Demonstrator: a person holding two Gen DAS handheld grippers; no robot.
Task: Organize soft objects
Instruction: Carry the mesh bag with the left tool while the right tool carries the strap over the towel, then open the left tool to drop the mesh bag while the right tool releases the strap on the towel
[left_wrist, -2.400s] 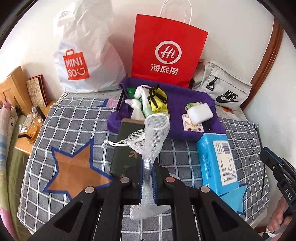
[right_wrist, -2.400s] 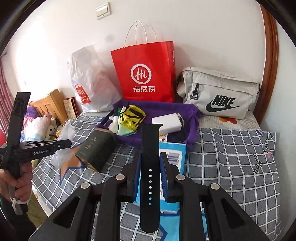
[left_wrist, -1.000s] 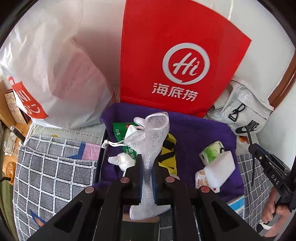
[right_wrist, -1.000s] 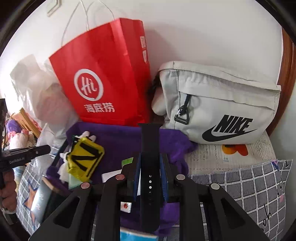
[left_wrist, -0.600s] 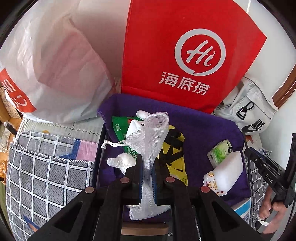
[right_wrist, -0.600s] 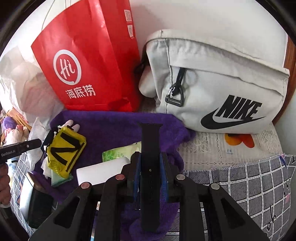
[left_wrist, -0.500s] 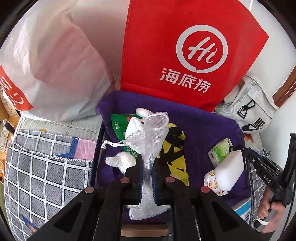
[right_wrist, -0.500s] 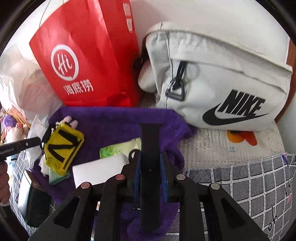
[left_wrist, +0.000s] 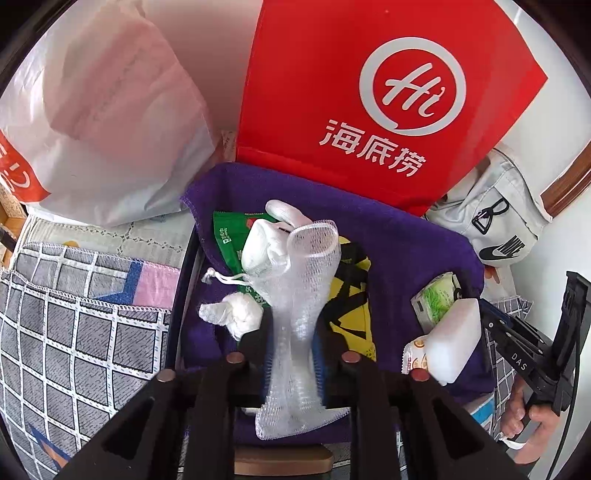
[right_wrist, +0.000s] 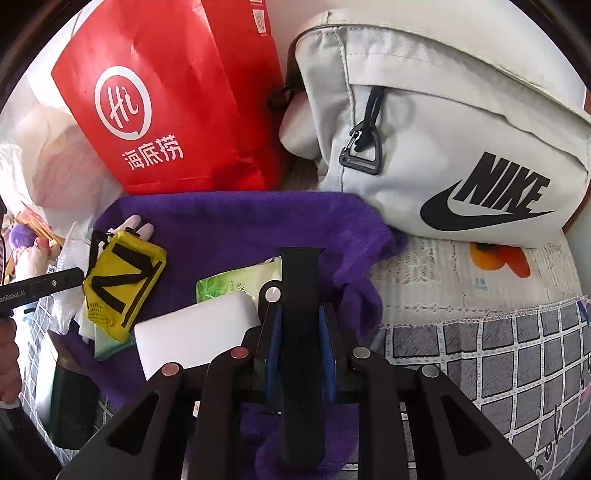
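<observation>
Two claws hang over the purple towel (left_wrist: 413, 240). On the left, the left claw (left_wrist: 293, 343) has just been easing its jaws apart, the white mesh pouch (left_wrist: 299, 295) standing loosely between them above a yellow pouch (left_wrist: 351, 295) and a green packet (left_wrist: 229, 236). Moving right, a white sponge (right_wrist: 195, 332) lies on the towel. Then the right claw (right_wrist: 301, 336) pinches a black watch strap (right_wrist: 299, 295) tight, upright above the towel's right edge, with the grey Nike bag (right_wrist: 443, 129) behind it.

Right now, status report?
Left gripper jaws just opening, white mesh pouch between them; right gripper shut on black rubber watch strap; both over purple towel.
</observation>
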